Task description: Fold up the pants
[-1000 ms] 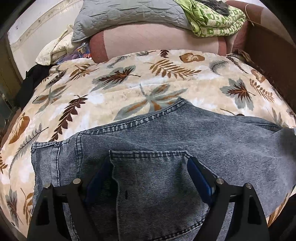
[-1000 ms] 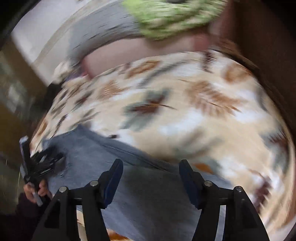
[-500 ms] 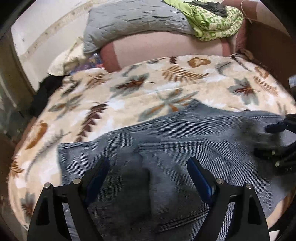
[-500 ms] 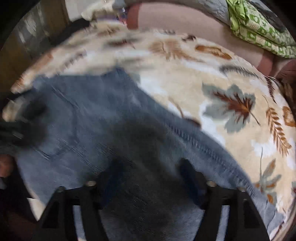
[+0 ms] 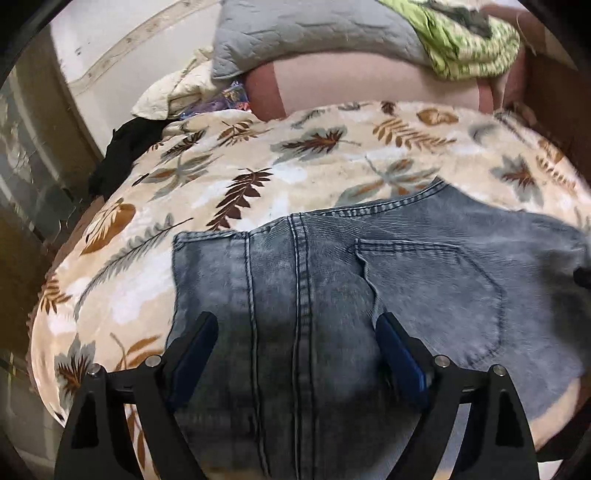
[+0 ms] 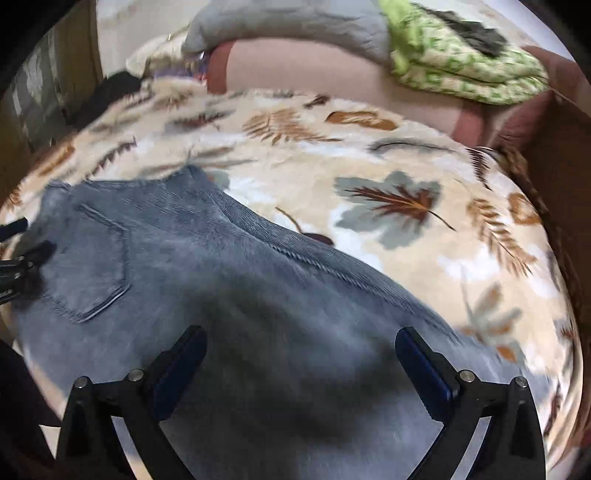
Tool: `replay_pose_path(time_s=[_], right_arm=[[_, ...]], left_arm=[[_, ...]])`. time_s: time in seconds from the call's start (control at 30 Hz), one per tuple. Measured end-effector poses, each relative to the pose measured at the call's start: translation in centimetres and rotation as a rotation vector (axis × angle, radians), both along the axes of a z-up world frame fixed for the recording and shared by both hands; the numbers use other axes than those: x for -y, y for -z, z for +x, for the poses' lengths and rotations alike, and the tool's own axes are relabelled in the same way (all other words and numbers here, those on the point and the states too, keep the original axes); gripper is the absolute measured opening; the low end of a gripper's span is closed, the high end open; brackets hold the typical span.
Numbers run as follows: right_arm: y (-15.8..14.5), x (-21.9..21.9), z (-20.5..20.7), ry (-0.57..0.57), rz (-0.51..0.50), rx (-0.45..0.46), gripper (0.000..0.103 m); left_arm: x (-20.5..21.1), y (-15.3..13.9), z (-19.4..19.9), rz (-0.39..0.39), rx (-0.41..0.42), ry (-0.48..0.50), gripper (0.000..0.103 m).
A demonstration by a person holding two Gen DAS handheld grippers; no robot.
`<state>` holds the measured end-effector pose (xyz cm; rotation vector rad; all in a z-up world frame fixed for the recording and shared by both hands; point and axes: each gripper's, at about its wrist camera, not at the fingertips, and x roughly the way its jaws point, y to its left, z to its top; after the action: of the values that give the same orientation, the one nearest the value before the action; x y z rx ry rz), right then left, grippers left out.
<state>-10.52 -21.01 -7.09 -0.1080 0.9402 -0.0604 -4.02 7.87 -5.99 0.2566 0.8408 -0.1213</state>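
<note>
Leaf-print blanket (image 5: 280, 162) covers the bed, and on its near part lie the jeans (image 5: 369, 295), back side up, already doubled leg on leg it seems, waistband toward the left and the leg running off to the right. The back pocket (image 5: 432, 291) faces up, with the seat seam just to its left.

Above the seat hangs the left gripper (image 5: 295, 354), jaws wide, nothing between the pads. The right gripper (image 6: 299, 365) hangs over the leg farther along; its jaws have just been opening and now stand at their widest, empty, with the cloth below them.

The step in hand looks like taking hold for the next fold. To do it well, each gripper should come down on an edge rather than the flat middle, catching every layer there. Both should lift together and level, so the denim doesn't sag or skew. The plush blanket may drag at the cloth, so lift clear before carrying across.

Beyond lie a grey pillow (image 5: 314, 29) and a green cloth (image 5: 469, 40).
</note>
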Motion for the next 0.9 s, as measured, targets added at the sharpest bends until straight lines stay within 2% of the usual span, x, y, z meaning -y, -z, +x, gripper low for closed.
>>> replay_pose_path(time_s=[0.1,0.17,0.27,0.33,0.43,0.5,0.57,0.6,0.7,0.77,0.9], right_arm=[[0.2,0.0,-3.3,0.035,-0.006,0.019,0.103],[1.3,0.4,-3.9,0.075,0.013,0.002,0.103],[4.0,0.5,-4.3,0.123,-0.009,-0.054,0.103],[4.5,0.4,-5.3,0.115,-0.011,-0.005,0.103],[3.9,0.8,-4.7,0.096,0.018,-0.058,0.103],[2.0,0.9,-3.8,-0.010,0.098,-0.035,0.103],[-0.1,1.0,-2.2,-0.099,0.204,-0.026,0.103],[-1.2,1.1,-0.7,-0.156,0.294,-0.024,0.103],[-3.7,1.0,3.9,-0.308,0.469,0.008,0.103],[-3.8,0.7,8.1,-0.381,0.515,-0.032,0.103],[-1.9,0.6,14.8,-0.436,0.615,-0.147,0.102]], left_arm=[[0.8,-0.3,-1.8,-0.003,0.018,0.010,0.088],[2.0,0.3,-3.2,0.048,0.034,0.012,0.088],[2.5,1.9,-3.8,0.085,-0.014,-0.013,0.089],[2.0,2.7,-3.7,0.072,-0.038,-0.032,0.089],[1.5,2.5,-3.5,0.036,-0.055,-0.036,0.090],[1.3,1.9,-3.4,0.008,-0.048,-0.035,0.090],[1.0,0.9,-3.3,-0.037,-0.013,-0.040,0.090],[0.8,0.8,-3.2,-0.052,-0.010,-0.043,0.090],[0.5,1.2,-2.3,-0.089,-0.047,-0.051,0.090],[0.7,1.8,-2.0,-0.099,-0.077,-0.048,0.090],[1.1,1.3,-2.1,-0.094,-0.044,-0.029,0.090]])
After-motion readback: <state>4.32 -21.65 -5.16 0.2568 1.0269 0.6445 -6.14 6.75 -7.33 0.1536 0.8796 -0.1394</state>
